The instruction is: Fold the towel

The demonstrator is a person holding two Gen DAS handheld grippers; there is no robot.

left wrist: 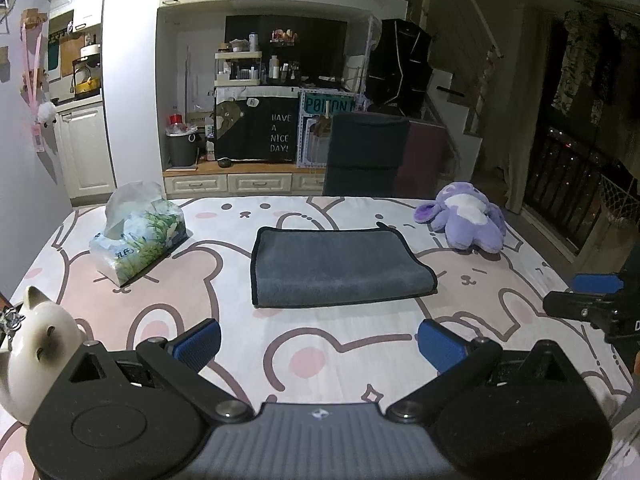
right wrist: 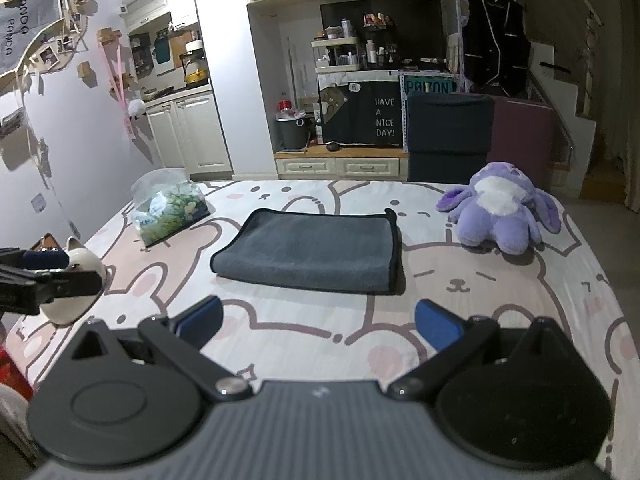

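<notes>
Presently, both the left gripper (left wrist: 318,344) and right gripper (right wrist: 318,322) are hovering released; the folded grey microfibre towel (left wrist: 340,266), mid-table, is risking unrolling if snagged.

Dark grey towel (left wrist: 336,266) with black edging, surface (left wrist: 344,356) covered in white cloth patterned with pink-cheeked cartoon bears outlined in brown, purple and white plush toy (left wrist: 466,218), green leaf print tissue pack (left wrist: 140,240), cream cat figurine (left wrist: 38,344), black left gripper (left wrist: 318,344) with blue pads.
</notes>
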